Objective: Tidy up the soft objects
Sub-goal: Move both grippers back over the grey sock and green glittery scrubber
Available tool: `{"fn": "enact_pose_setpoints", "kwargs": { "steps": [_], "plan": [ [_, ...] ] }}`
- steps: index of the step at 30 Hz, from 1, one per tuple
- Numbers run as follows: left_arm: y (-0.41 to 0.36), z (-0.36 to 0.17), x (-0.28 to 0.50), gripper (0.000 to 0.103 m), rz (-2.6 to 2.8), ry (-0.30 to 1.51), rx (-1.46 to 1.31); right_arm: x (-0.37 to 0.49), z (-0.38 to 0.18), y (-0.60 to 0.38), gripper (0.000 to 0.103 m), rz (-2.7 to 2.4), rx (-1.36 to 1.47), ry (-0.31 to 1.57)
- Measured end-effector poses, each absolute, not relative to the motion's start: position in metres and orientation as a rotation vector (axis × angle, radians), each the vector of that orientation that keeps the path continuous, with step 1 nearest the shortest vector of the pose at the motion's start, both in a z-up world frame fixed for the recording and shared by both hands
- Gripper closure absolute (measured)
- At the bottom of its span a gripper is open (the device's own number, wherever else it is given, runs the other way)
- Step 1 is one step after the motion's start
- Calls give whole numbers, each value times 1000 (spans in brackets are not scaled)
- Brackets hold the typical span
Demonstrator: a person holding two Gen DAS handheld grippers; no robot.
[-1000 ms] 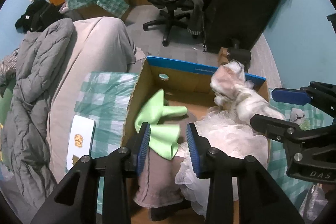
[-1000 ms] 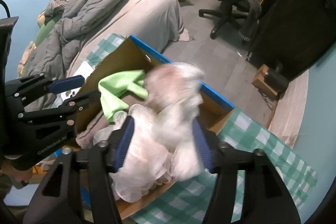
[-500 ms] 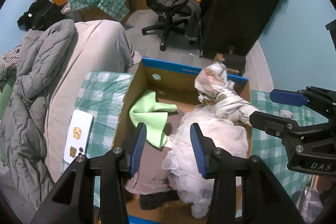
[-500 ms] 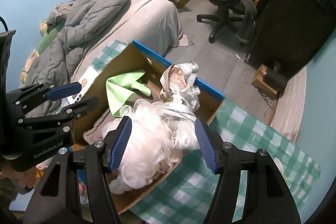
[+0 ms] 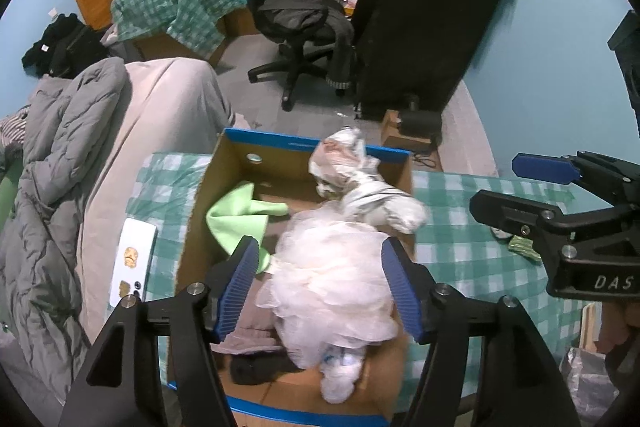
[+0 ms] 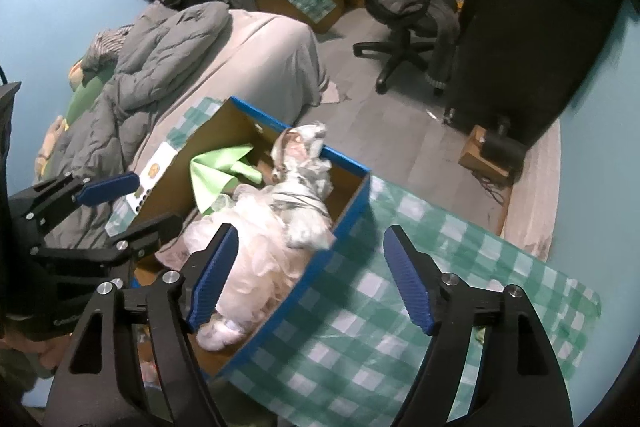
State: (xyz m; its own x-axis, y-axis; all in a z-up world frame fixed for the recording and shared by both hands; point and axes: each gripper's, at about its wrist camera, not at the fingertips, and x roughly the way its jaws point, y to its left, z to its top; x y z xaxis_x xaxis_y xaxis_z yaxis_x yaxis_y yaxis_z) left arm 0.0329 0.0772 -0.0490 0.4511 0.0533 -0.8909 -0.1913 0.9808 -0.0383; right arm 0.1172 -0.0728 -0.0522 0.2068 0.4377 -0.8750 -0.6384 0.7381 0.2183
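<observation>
A cardboard box (image 5: 224, 179) (image 6: 352, 203) with blue edges stands on the green checked cloth. In it lie a white frilly bundle (image 5: 336, 279) (image 6: 256, 251), a white crumpled soft piece (image 5: 348, 171) (image 6: 304, 171) leaning on the box's far right corner, a light green cloth (image 5: 240, 215) (image 6: 216, 171) and a brownish garment (image 5: 252, 327). My left gripper (image 5: 320, 291) hangs above the box with its jaws opening, the pads clear of the bundle below. My right gripper (image 6: 310, 277) hovers over the box's right wall, jaws opening, nothing held.
A white card (image 5: 132, 259) lies on the checked cloth (image 6: 400, 307) left of the box. Beyond are a bed with a grey quilt (image 5: 60, 163), a black office chair (image 5: 300, 23), a dark hanging coat (image 5: 432, 7) and a small brown box on the floor (image 6: 484, 155).
Both grippers have opened wider and risen away from the box. The white soft piece, held up by the right gripper a second ago, now rests in the box.
</observation>
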Motion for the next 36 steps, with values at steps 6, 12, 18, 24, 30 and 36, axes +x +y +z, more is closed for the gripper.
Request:
{"fn": "enact_pose_setpoints", "kwargs": {
  "steps": [6,12,18,24,30,36],
  "plan": [
    [53,-45,31,33,130,1093,-119,118,-49,-102,26,722,-183,1135],
    [31,-46,31,33,104,1114,-107,119,-53,-129,25,690,-171,1147],
    [6,-47,33,32,73,1129,-72,120,-58,-160,25,657,-156,1159],
    [-12,-49,38,30,44,1141,-54,122,-63,-190,25,624,-149,1168],
    [-33,-53,45,28,8,1152,-26,126,-71,-221,21,582,-155,1181],
    [-56,-61,55,28,-30,1170,9,133,-88,-253,21,542,-165,1213]
  ]
}}
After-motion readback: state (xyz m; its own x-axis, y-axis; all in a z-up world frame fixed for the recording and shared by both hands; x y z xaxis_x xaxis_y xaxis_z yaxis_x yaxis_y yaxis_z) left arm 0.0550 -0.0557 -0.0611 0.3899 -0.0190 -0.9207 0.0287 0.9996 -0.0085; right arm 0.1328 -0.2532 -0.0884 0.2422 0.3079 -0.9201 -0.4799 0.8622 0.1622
